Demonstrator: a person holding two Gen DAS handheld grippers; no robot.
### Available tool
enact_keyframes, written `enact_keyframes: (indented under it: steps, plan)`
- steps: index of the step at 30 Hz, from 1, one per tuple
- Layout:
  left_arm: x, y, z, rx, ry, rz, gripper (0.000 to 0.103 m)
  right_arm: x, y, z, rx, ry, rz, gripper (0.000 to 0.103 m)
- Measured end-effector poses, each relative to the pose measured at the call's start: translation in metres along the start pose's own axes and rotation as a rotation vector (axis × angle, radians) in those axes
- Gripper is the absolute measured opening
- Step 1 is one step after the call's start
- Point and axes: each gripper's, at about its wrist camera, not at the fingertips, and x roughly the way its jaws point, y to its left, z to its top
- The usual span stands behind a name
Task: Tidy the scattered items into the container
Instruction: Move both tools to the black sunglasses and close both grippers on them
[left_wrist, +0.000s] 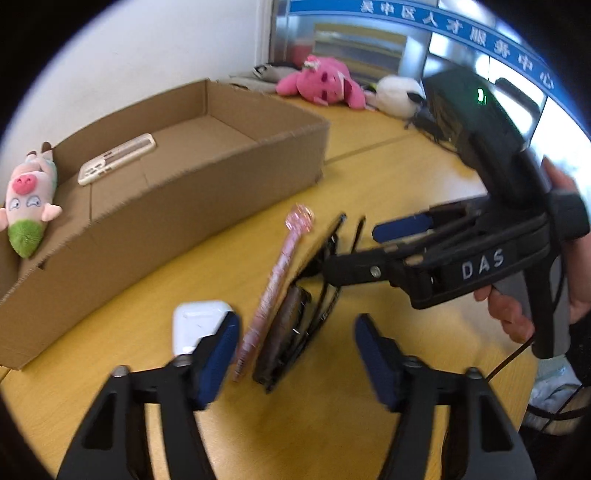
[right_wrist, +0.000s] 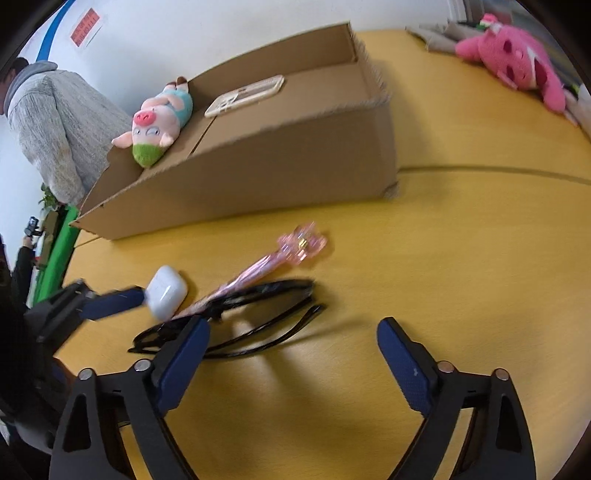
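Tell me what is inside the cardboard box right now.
Inside the cardboard box lie a pig plush at one end and a cream remote control on the floor beside it. The near wall hides the floor strip just behind it.

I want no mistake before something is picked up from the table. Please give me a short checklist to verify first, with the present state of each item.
1. Left gripper jaws open and holding nothing: ok.
2. Right gripper jaws open and holding nothing: ok.
3. Cardboard box has free floor space beside the pig plush and the remote control: ok.
4. Items left on the table: earbud case, pink wand, black sunglasses: not ok, still outside.
5. Wand free of the sunglasses: not ok, its lower end lies against the frame.
6. The two grippers apart from each other: cannot tell, they are close over the same items.
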Motion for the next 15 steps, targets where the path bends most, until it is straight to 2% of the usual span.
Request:
enact_keyframes:
  steps: [5, 9, 12, 13, 15]
  plan:
    - [0.014, -0.019, -0.01, 0.052, 0.074, -0.022, 0.031, 0.002, -0.002, 0.003, 0.047, 0.004, 0.03, 0.094]
    - [0.017, -0.033, -0.011, 0.06, 0.072, -0.039, 0.028, 0.008, 0.002, 0.008, 0.046, 0.013, 0.029, 0.094]
    - [0.018, -0.037, -0.009, 0.061, 0.073, -0.018, 0.026, 0.013, 0.008, 0.012, 0.018, 0.012, -0.006, 0.09]
    - [0.018, -0.038, -0.009, 0.06, 0.075, -0.014, 0.025, 0.014, 0.009, 0.014, 0.017, 0.011, -0.011, 0.084]
    - [0.018, -0.04, -0.009, 0.054, 0.076, -0.015, 0.024, 0.017, 0.007, 0.021, 0.017, 0.008, -0.026, 0.066]
